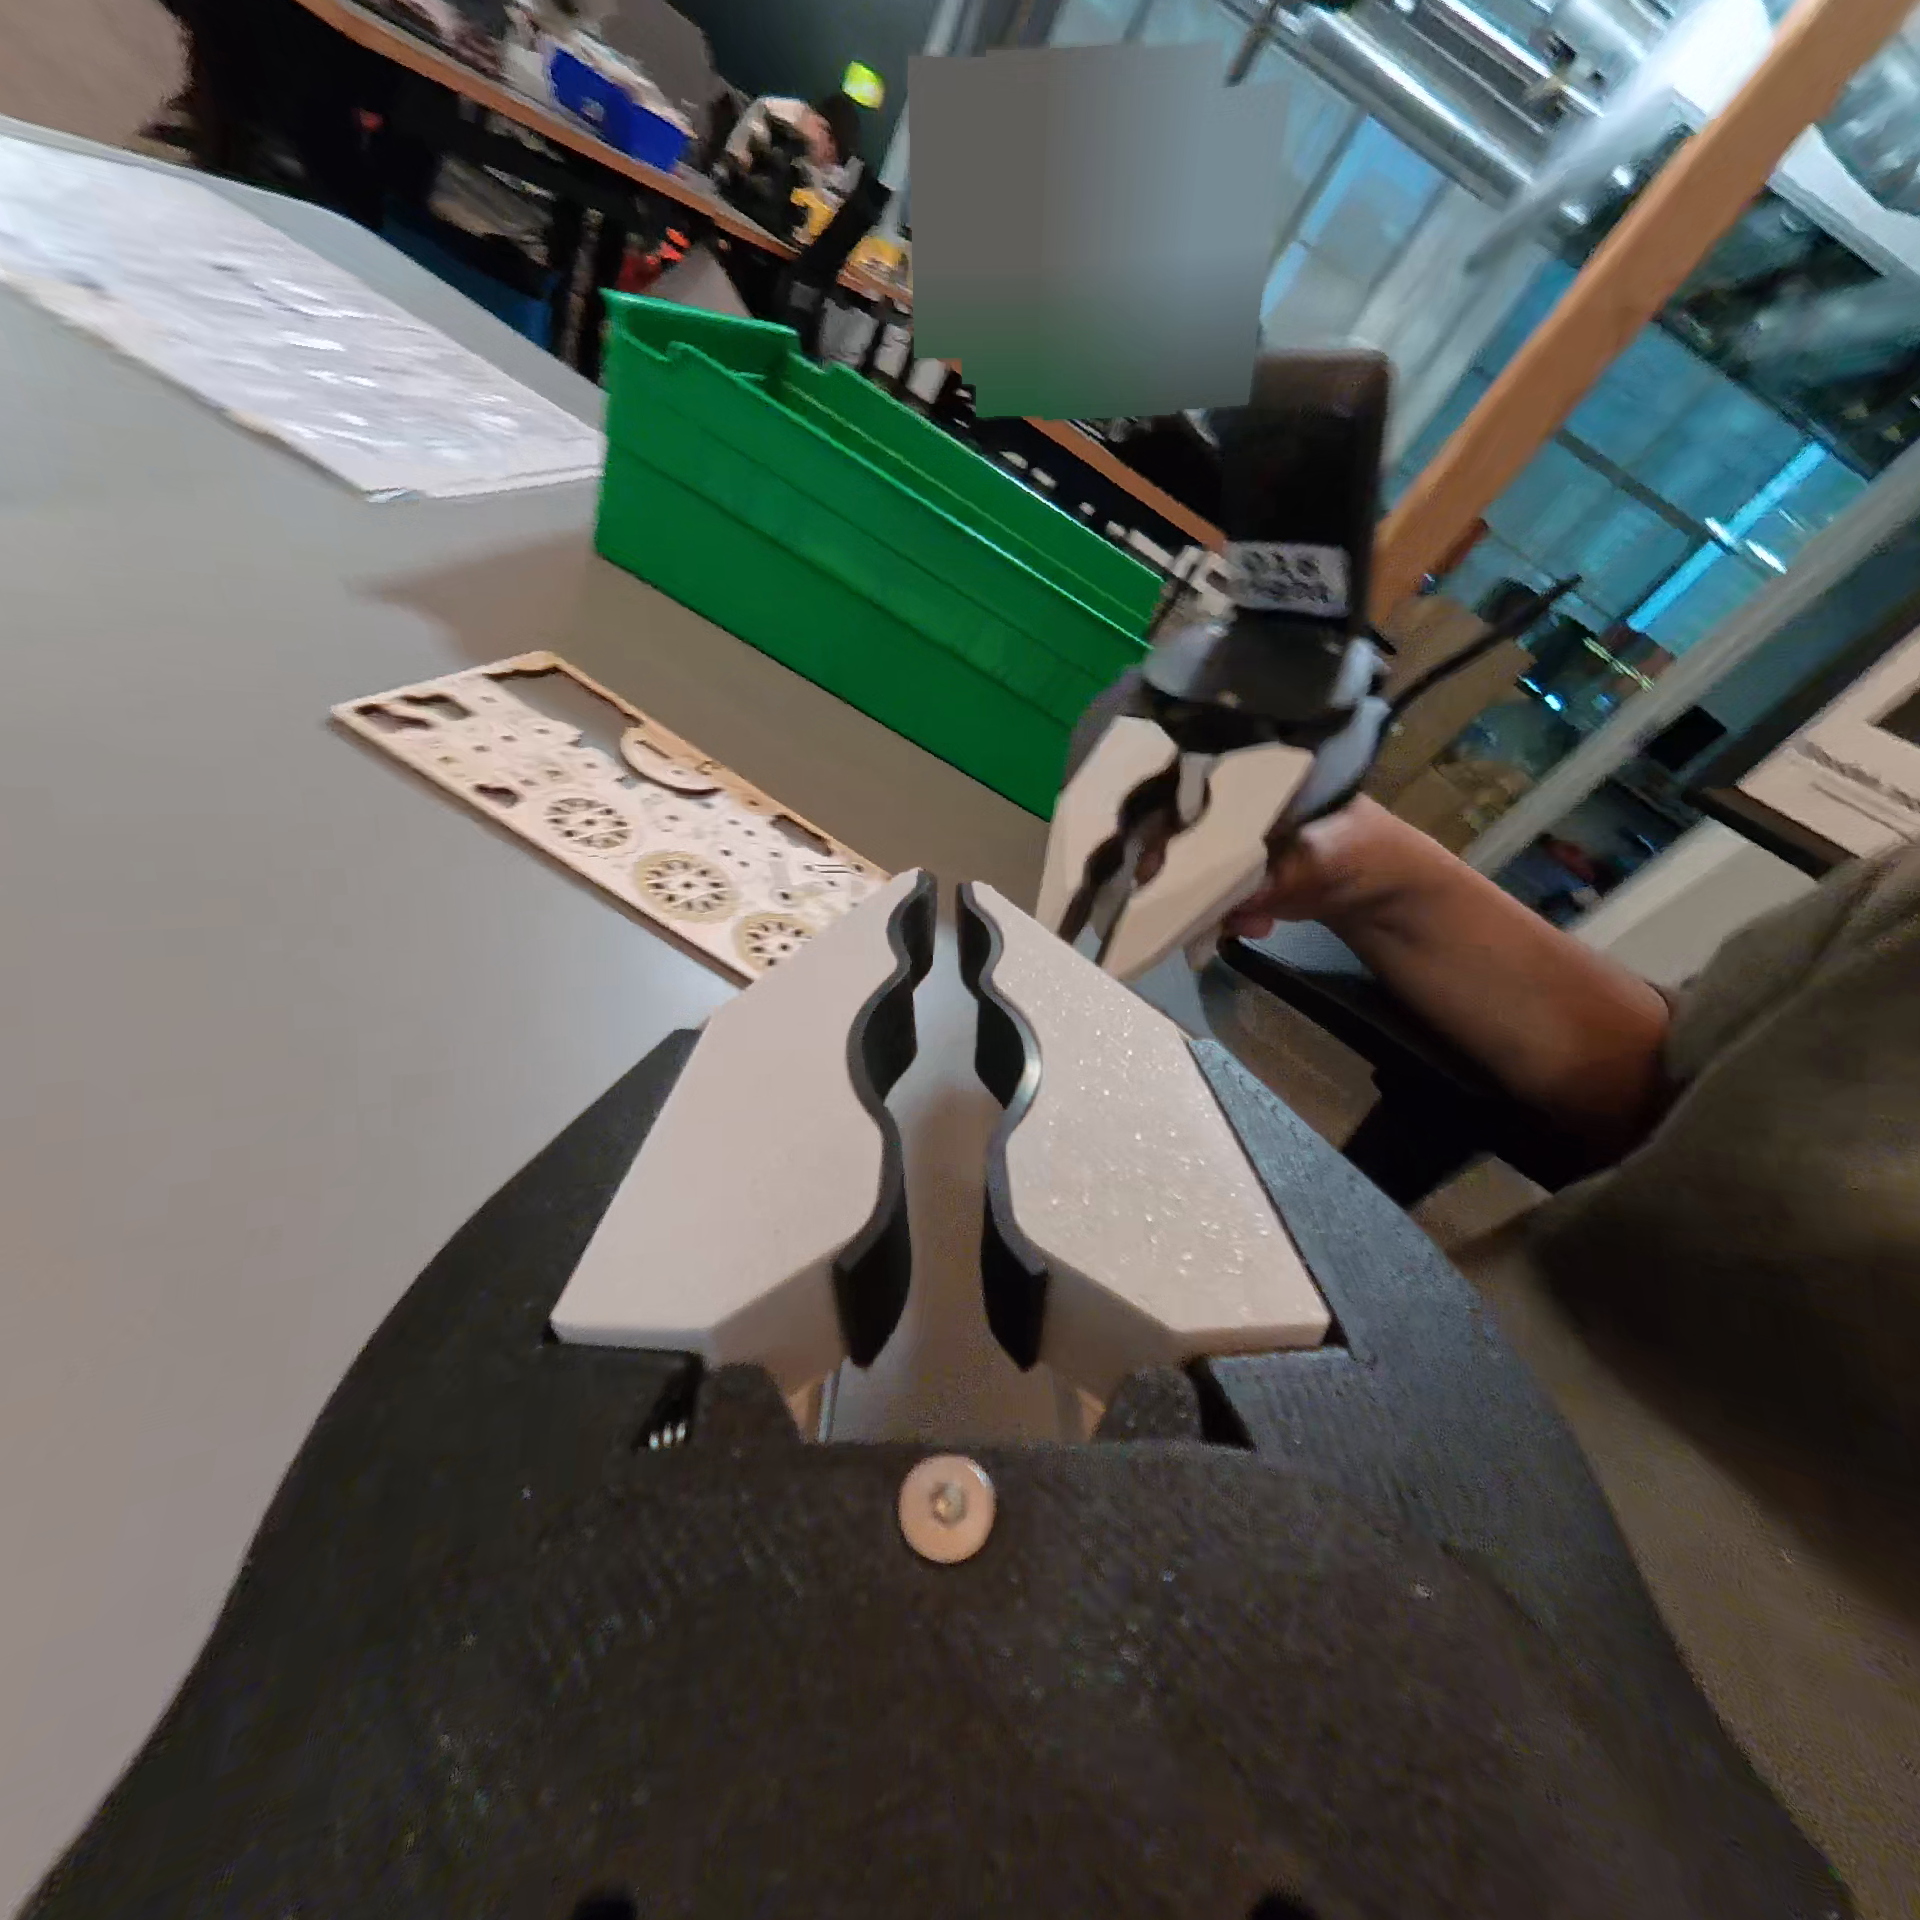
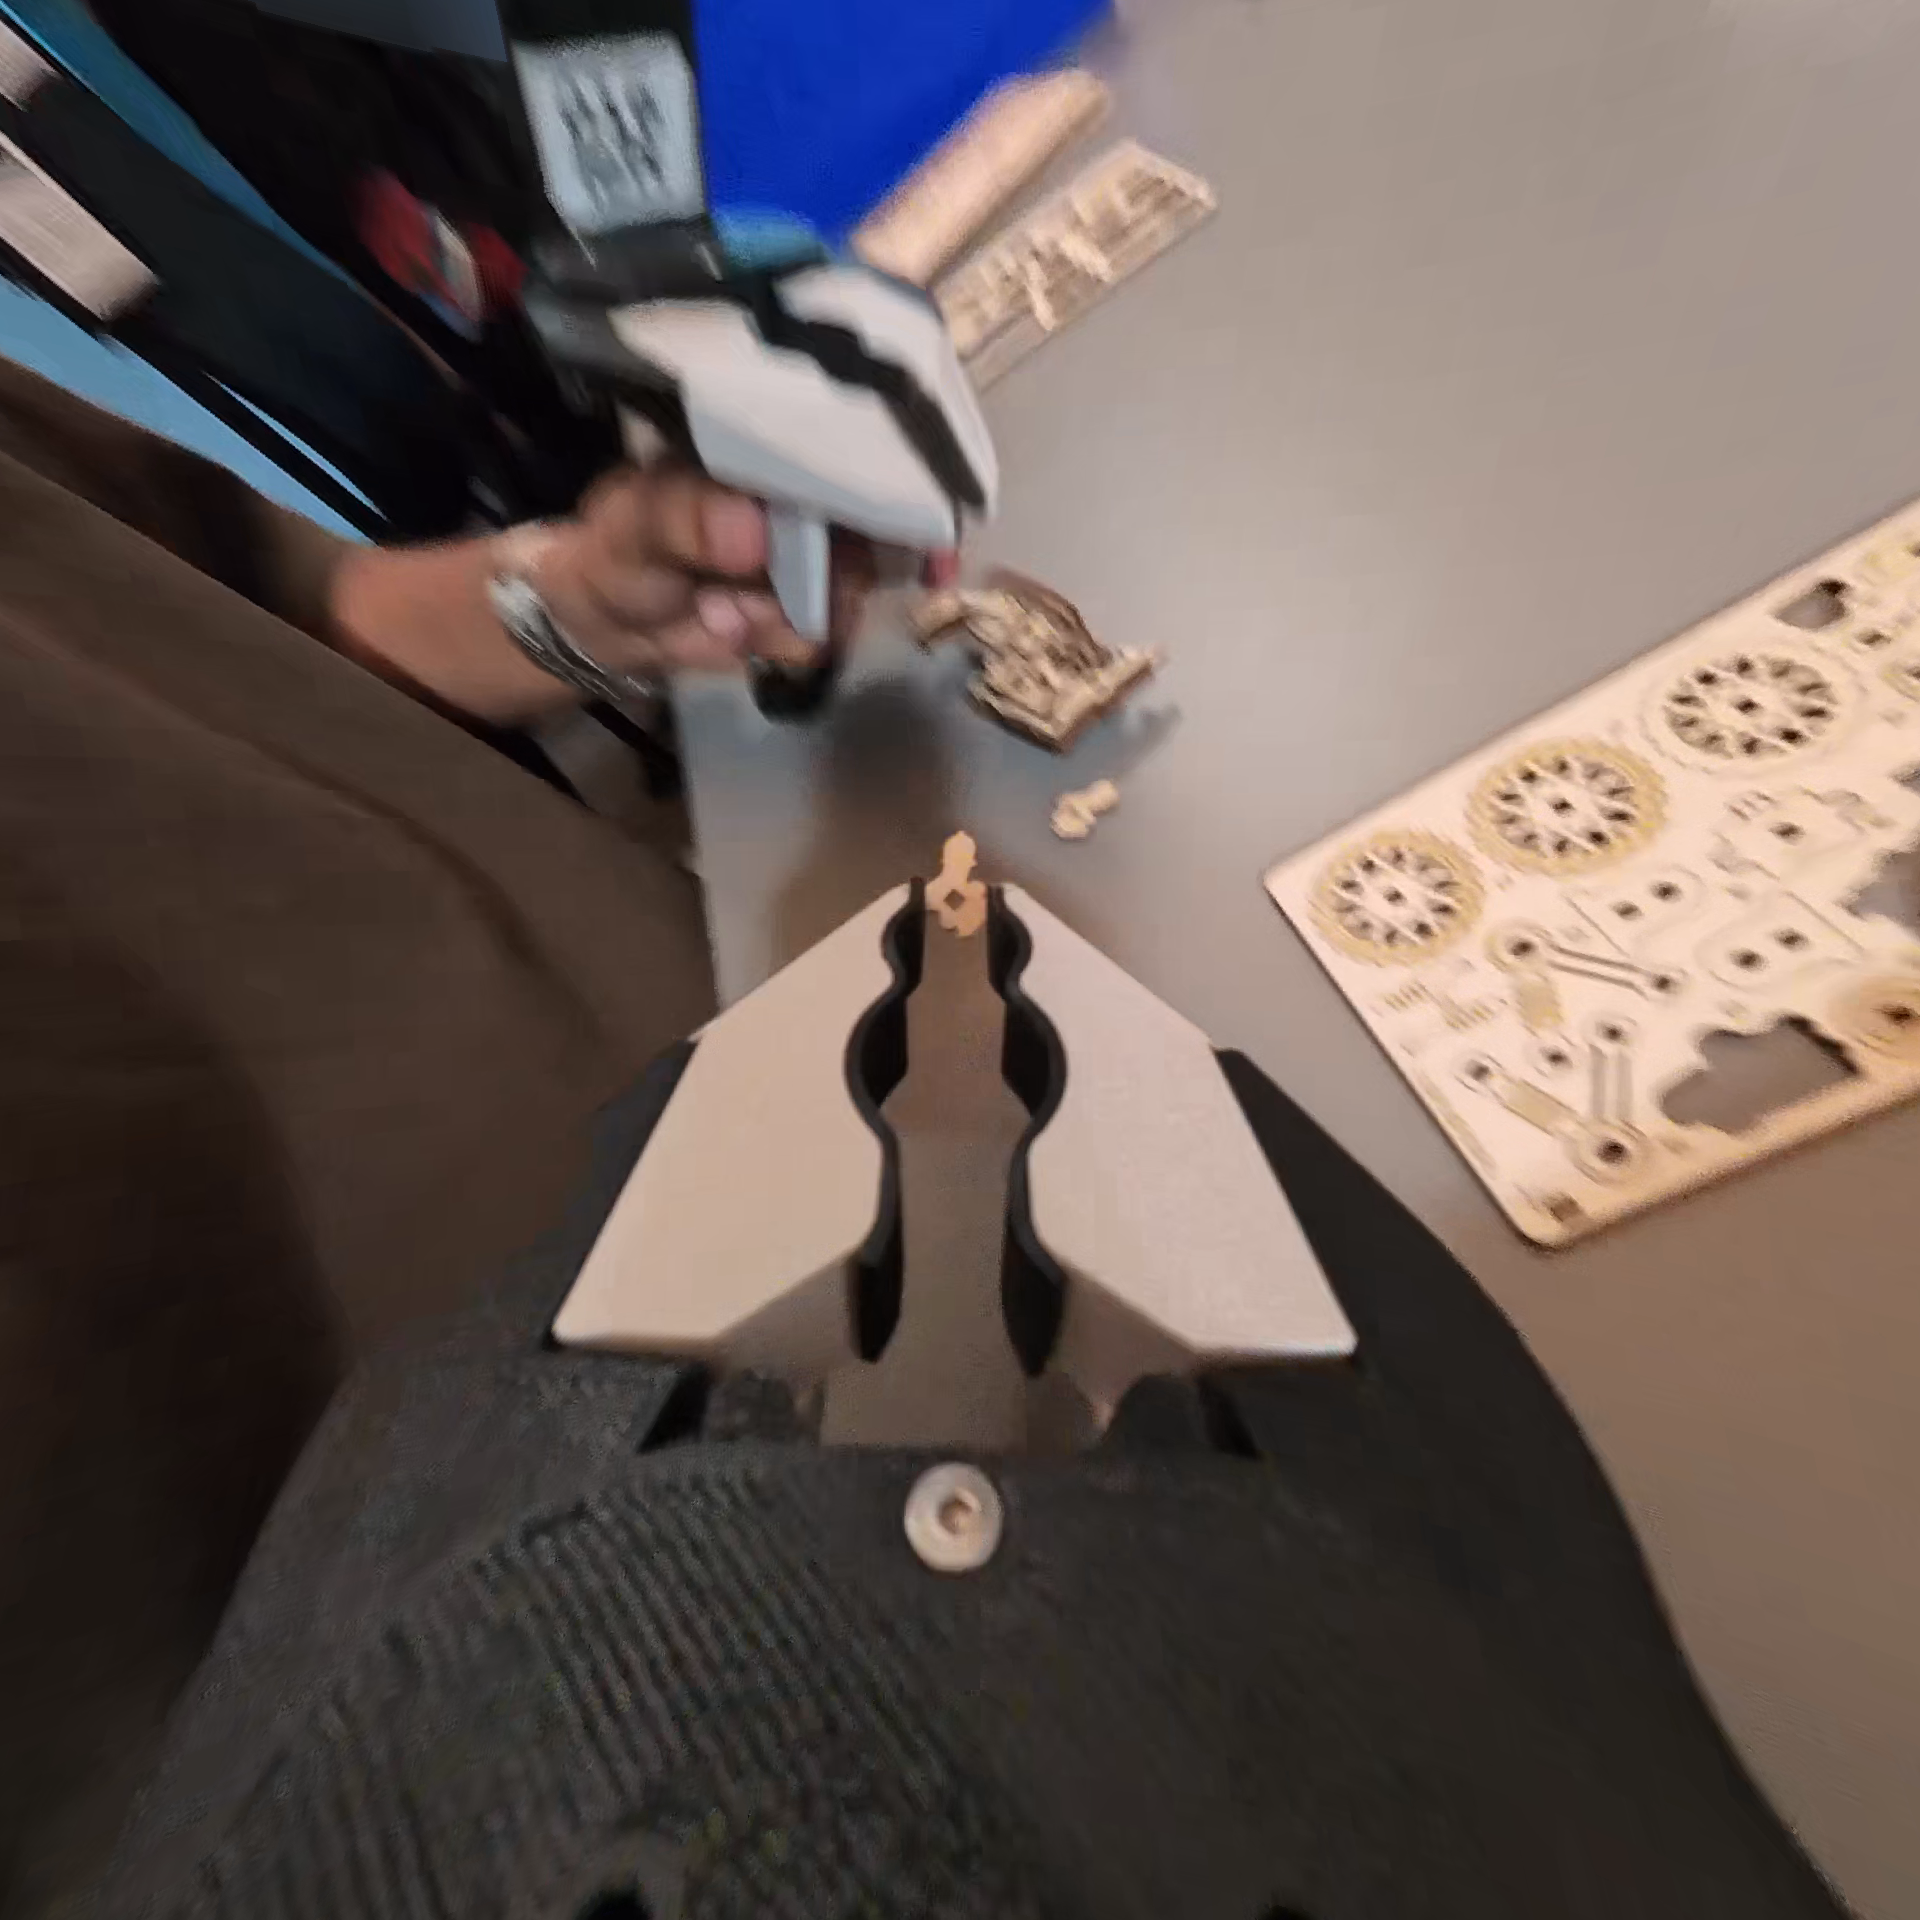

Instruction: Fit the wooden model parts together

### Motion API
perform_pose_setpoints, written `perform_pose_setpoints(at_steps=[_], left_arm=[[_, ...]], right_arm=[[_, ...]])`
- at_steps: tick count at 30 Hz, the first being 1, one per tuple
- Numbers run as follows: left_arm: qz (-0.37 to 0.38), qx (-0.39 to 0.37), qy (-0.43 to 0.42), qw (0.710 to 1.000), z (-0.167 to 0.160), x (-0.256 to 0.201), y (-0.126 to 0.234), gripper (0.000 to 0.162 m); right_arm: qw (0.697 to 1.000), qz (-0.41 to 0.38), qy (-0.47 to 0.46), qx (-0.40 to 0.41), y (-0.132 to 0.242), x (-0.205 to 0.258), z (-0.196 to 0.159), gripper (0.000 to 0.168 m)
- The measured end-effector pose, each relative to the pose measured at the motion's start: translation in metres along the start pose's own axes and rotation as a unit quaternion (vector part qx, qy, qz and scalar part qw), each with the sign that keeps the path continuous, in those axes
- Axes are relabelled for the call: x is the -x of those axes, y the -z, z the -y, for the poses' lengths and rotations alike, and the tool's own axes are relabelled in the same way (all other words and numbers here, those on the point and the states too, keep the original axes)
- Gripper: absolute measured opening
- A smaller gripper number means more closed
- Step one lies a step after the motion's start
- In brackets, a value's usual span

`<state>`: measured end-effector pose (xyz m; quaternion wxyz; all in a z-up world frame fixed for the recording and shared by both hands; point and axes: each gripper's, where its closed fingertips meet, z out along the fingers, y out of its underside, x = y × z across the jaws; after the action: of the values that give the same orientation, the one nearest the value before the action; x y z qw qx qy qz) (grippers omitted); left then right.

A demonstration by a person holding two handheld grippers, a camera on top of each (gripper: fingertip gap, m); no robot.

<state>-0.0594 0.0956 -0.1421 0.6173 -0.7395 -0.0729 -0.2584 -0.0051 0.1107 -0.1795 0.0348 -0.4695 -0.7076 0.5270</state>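
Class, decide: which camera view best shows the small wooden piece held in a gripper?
Right wrist view: the small wooden piece sits pinched between the right gripper fingertips, though blurred. In the left wrist view that gripper shows, but the piece cannot be made out.

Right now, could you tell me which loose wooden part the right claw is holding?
The tiny part pinched at the right claw's tips; the small piece and the model lie beyond it.

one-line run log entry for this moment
left claw: open, empty | right claw: shut on small pale wooden piece | flat laser-cut wooden parts sheet: on grey table
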Motion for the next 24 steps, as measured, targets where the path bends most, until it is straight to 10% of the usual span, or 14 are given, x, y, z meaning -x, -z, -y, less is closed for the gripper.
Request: perform_pose_setpoints(at_steps=[1, 9, 24], left_arm=[[-0.018, 0.007, -0.011, 1.000, -0.003, -0.008, -0.003, 0.002], [-0.091, 0.046, -0.136, 0.986, -0.023, -0.057, -0.013, 0.021], [-0.101, 0.045, -0.153, 0.982, -0.027, -0.064, -0.014, 0.000]], right_arm=[[0.999, 0.031, -0.018, -0.027, 0.001, 0.007, 0.008, 0.010], [0.981, 0.153, -0.088, -0.083, 0.005, 0.035, 0.025, 0.010], [0.962, 0.208, -0.153, -0.085, 0.002, 0.042, 0.024, 0.000]])
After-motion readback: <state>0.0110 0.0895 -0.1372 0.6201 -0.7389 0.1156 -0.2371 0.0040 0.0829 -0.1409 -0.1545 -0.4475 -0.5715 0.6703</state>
